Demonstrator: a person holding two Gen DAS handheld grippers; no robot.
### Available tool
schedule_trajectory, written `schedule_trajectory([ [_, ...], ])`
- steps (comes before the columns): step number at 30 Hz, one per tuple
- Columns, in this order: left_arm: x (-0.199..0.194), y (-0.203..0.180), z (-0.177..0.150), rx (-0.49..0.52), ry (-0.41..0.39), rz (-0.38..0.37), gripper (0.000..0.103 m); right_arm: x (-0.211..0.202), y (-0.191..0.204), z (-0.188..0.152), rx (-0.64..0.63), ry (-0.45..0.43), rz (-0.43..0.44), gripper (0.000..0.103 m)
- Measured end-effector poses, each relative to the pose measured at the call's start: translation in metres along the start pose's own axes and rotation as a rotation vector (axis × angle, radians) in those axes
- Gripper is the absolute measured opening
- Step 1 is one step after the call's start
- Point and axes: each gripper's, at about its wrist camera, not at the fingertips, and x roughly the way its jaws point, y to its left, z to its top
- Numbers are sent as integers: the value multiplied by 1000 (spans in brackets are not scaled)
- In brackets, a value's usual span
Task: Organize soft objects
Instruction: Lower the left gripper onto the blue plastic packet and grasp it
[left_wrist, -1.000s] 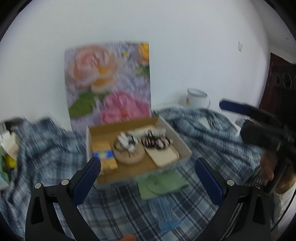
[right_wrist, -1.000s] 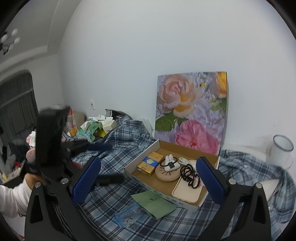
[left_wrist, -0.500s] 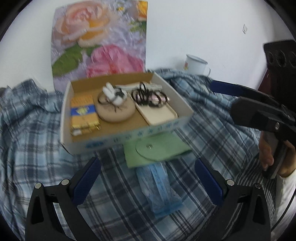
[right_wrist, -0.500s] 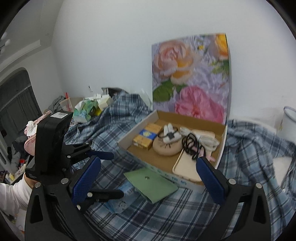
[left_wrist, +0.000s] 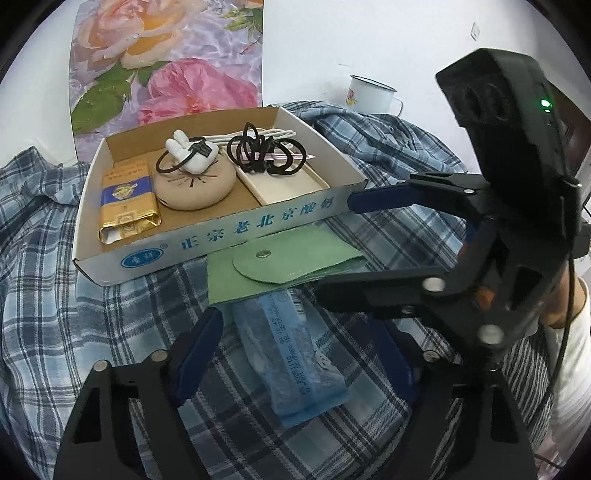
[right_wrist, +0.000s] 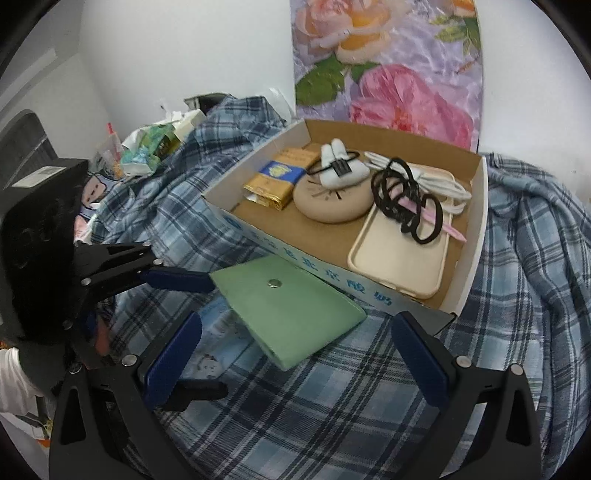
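A blue plastic packet (left_wrist: 295, 350) lies on the plaid cloth (left_wrist: 74, 332), and a green snap pouch (left_wrist: 277, 262) lies partly over its far end. My left gripper (left_wrist: 291, 325) straddles the packet. Its jaws are closing, and the pads stand apart from the packet. In the left wrist view the right gripper hides the left gripper's right finger. My right gripper (right_wrist: 297, 321) hangs open just above the green pouch (right_wrist: 291, 310). Behind both sits a cardboard box (left_wrist: 221, 240) with black hair ties (left_wrist: 262, 151), a tan round cushion (left_wrist: 195, 184) and a cream case (left_wrist: 284, 181).
A gold and blue pack (left_wrist: 125, 199) and a white rabbit clip (left_wrist: 188, 155) also lie in the box. A flowered board (left_wrist: 166, 62) leans on the wall behind. A white mug (left_wrist: 369, 92) stands at the back right. Clutter (right_wrist: 155, 147) is piled far left.
Both grippers have sunk toward the cloth and tipped downward. The left jaws have narrowed around the blue packet. The right gripper has moved in over the green pouch, crossing the left view.
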Motion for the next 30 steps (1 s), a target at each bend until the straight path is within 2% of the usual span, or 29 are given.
schedule_trajectory([
  [6,4,3,-1,-8,15,-2,70,16,-1,1,8,28,1,103],
  [14,13,5,-3,-16,43,9,51,23,0,2,5,25,38,103],
  [21,14,7,-4,-19,43,13,49,29,5,3,-14,22,59,102],
  [26,15,11,-4,-39,40,14,48,25,8,2,-22,22,93,89],
  [30,15,13,-3,-52,38,16,48,21,9,-3,-16,35,129,82],
])
